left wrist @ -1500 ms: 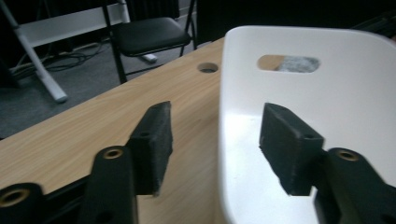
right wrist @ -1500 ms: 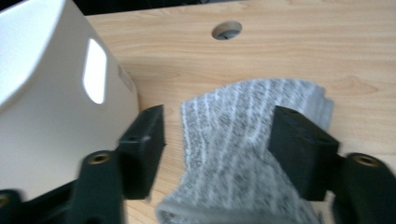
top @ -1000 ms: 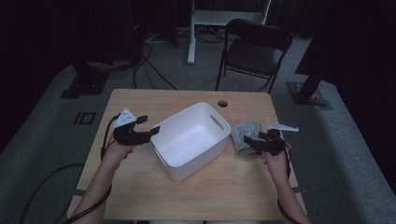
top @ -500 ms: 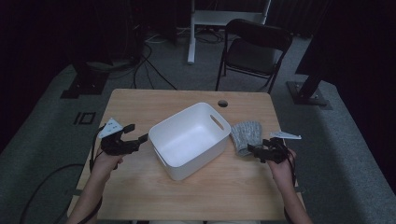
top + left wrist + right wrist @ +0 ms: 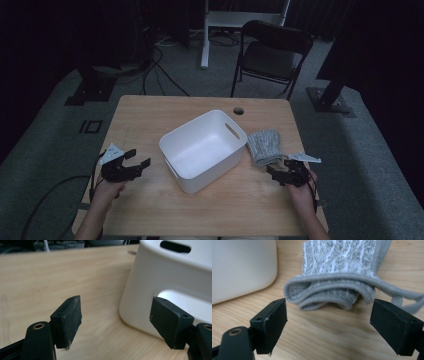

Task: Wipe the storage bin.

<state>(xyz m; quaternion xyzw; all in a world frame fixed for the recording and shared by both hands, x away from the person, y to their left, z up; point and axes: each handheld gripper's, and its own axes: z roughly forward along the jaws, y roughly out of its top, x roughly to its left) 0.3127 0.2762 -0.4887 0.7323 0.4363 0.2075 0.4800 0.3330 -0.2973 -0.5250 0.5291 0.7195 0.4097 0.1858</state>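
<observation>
A folded grey cloth [image 5: 337, 277], knitted with pale stripes and a thick rolled edge, perhaps a towel, lies on the table [image 5: 150, 120] just beside the white tub [image 5: 202, 150]. The right gripper [image 5: 328, 325] faces it, jaws spread and empty; the left gripper [image 5: 115, 322] is spread too, beside the tub.

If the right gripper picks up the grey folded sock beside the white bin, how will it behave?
The grey sock is knitted and lies in soft folds, so it will probably sag and unfold when lifted. It looks light. Its ribbed fabric should give the right gripper, whose jaws stand open just short of it, good friction, so slipping seems unlikely.
</observation>
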